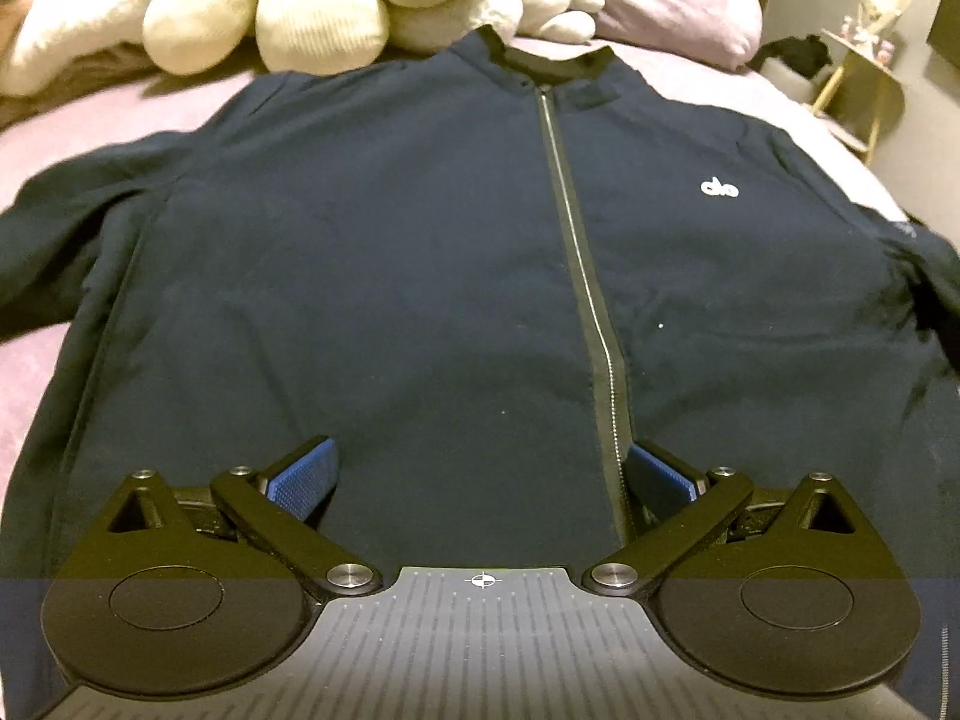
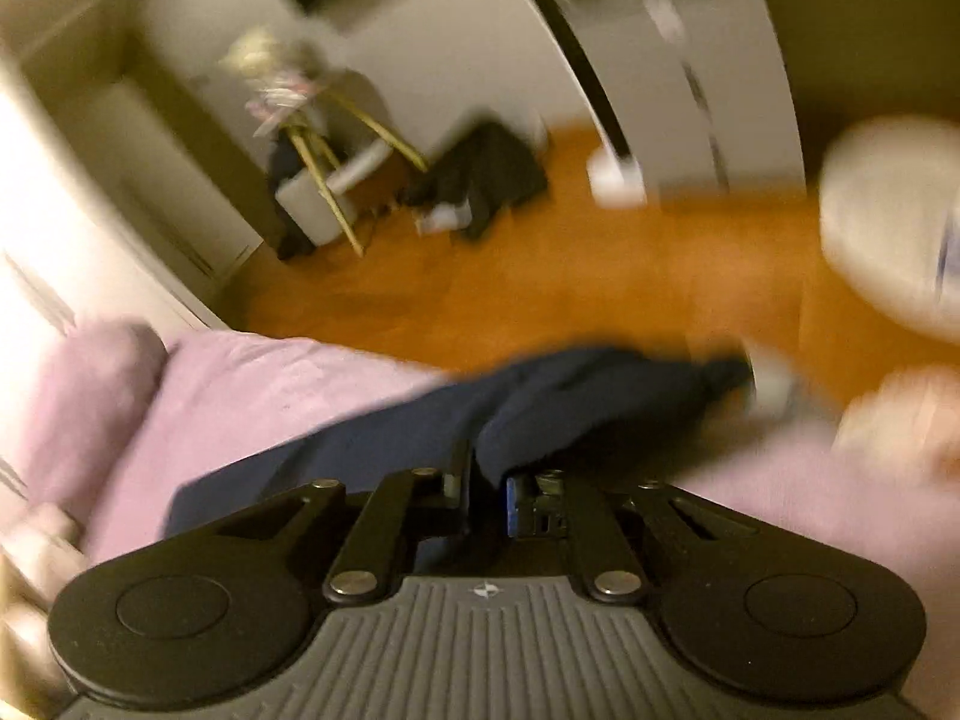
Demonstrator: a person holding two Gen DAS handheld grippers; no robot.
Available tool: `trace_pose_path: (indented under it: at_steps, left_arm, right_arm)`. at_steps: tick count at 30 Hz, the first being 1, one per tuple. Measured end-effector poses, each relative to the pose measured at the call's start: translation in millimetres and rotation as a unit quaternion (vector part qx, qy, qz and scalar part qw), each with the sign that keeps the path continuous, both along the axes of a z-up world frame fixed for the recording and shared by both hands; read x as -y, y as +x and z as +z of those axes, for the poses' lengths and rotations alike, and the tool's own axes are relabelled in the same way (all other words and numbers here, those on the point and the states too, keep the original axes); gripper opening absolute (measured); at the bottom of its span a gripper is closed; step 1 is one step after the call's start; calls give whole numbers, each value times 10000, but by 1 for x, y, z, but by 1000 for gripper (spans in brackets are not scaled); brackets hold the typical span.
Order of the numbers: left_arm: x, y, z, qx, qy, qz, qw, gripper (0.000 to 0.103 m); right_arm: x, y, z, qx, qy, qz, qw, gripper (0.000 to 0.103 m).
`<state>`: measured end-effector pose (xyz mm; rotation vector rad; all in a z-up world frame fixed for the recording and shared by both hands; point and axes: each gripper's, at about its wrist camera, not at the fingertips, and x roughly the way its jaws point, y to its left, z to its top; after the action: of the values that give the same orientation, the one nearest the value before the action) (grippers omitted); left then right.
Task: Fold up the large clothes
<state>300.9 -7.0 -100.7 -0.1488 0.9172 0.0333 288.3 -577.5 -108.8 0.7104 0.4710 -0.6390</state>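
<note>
I've got the navy jacket (image 1: 420, 252) spread front-up and zipped on the pink bedspread (image 1: 72, 120), collar toward the plush toys (image 1: 288, 6), flat so the folds come out square. My left gripper (image 1: 480, 474) hangs over the hem beside the zipper (image 1: 579, 252), jaws spread wide, nothing between them, ready to pin or pinch the bottom edge. My right gripper (image 2: 486, 498) is nearly closed around a bit of the sleeve (image 2: 576, 402) at the bed's edge, I reckon to swing it across the body.

The right tool (image 2: 486, 501) pinches a dark navy sleeve (image 2: 576, 402) lying across the pink bedspread (image 2: 258, 396), picture blurred.
</note>
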Motion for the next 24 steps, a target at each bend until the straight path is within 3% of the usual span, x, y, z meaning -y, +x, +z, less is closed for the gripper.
trace_pose_path:
  at_steps: [2,3,4,5,7,10,13,14,16,18,20,21,23,24]
  left_arm:
    - [-1,0,3,-74,69,-191,9998,103]
    - [0,0,5,-96,166,-230,9996,103]
    - [0,-2,7,-93,273,-208,9994,103]
    - [-1,-4,10,-69,334,-162,9993,103]
    - [-9,-10,16,25,233,-58,9997,103]
    - [-25,-16,29,207,-164,60,9996,103]
    - [-34,-13,39,300,-538,28,9981,103]
    - [-34,-10,42,327,-635,0,9974,103]
    - [-32,0,48,388,-924,-124,9949,103]
    - [-25,13,52,402,-1255,-194,9911,103]
    - [-14,29,52,369,-1618,-337,9856,103]
    - [-7,37,52,347,-1742,-431,9831,103]
    - [9,54,48,322,-1888,-618,9795,103]
    - [17,64,45,295,-1942,-720,9779,103]
  right_arm:
    - [-48,14,36,-116,-1407,476,9888,9]
    - [-79,18,51,-68,-2079,878,9742,9]
    - [-115,23,62,17,-2744,1378,9517,9]
    - [-150,25,67,95,-3332,1863,9242,9]
    - [-222,24,63,237,-4296,2882,8555,10]
    - [-310,20,25,89,-5078,4188,7527,11]
    - [-360,23,-26,-459,-5385,5006,6762,13]
    - [-369,30,-45,-828,-5392,5180,6588,15]
    - [-377,31,-62,-920,-5594,5068,6494,16]
    - [-371,33,-61,-931,-5587,5064,6501,22]
    - [-367,25,-48,-840,-5387,5089,6662,53]
    - [-369,14,-29,-684,-5226,5087,6808,75]
    - [-348,0,0,-288,-4627,5117,7233,80]
    - [-331,-5,12,-125,-4245,5054,7511,80]
